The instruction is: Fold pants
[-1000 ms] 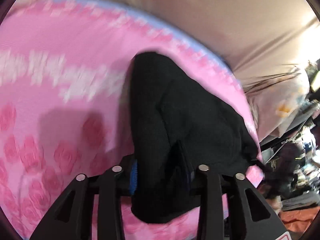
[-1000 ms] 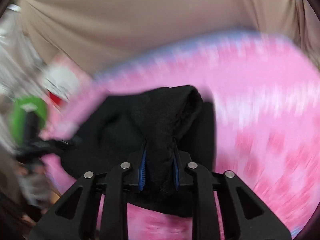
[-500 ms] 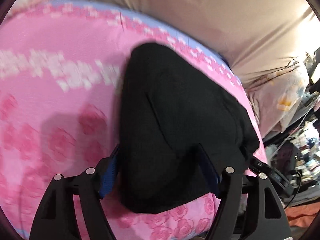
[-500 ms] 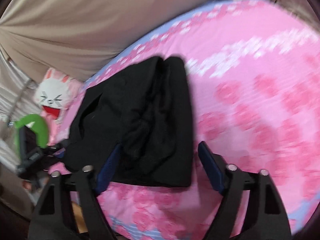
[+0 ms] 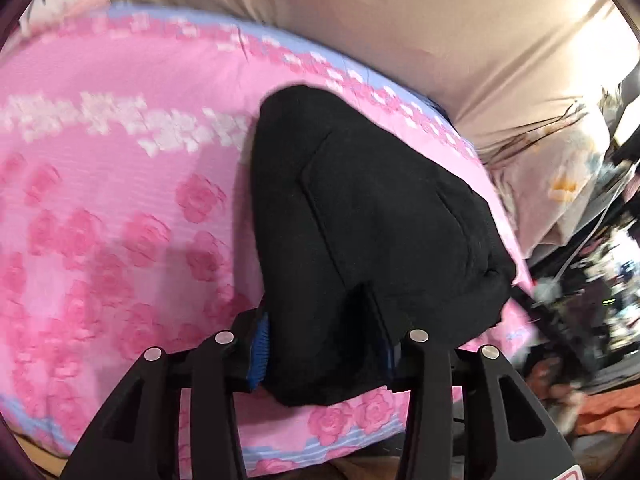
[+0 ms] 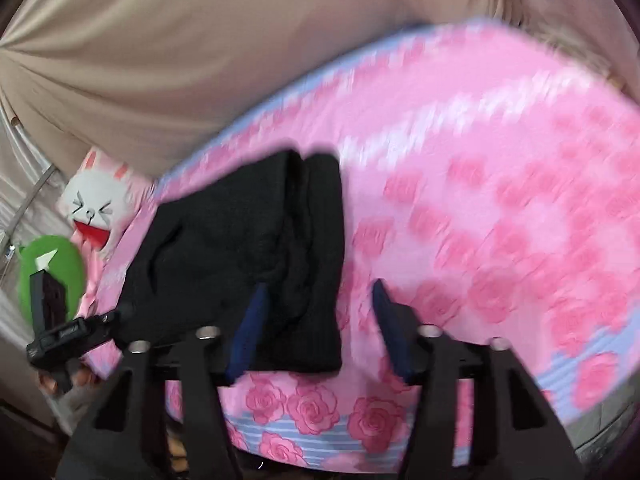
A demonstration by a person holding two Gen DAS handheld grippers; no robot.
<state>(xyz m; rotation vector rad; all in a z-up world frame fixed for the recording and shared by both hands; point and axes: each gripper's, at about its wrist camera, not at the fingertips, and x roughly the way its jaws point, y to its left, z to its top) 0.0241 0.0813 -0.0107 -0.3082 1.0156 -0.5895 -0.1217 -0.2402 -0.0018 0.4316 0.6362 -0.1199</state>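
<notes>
A: What is seen from the left wrist?

B: The black pants (image 5: 360, 216), folded into a compact bundle, are laid on a pink rose-patterned blanket (image 5: 120, 216), close to its near edge. The near corner of the bundle is bracketed by the left gripper (image 5: 320, 344). One blue pad (image 5: 259, 354) is seen pressed against the cloth's left side; the other finger is set into the dark fabric. Whether the cloth is actually clamped cannot be told. A beige curtain (image 5: 360, 20) is hung behind the bed.

A: And from the right wrist?

B: The same pants (image 6: 248, 248) are shown near the blanket's (image 6: 500, 200) front left corner, with folded layers stacked at the right edge of the bundle. The right gripper (image 6: 316, 332) is held spread: its left finger is over the black cloth, its right finger over bare pink blanket, and nothing is pinched between them. A white rabbit cushion (image 6: 96, 208) and a green object (image 6: 52, 268) are seen at the left, beside the bed.
</notes>
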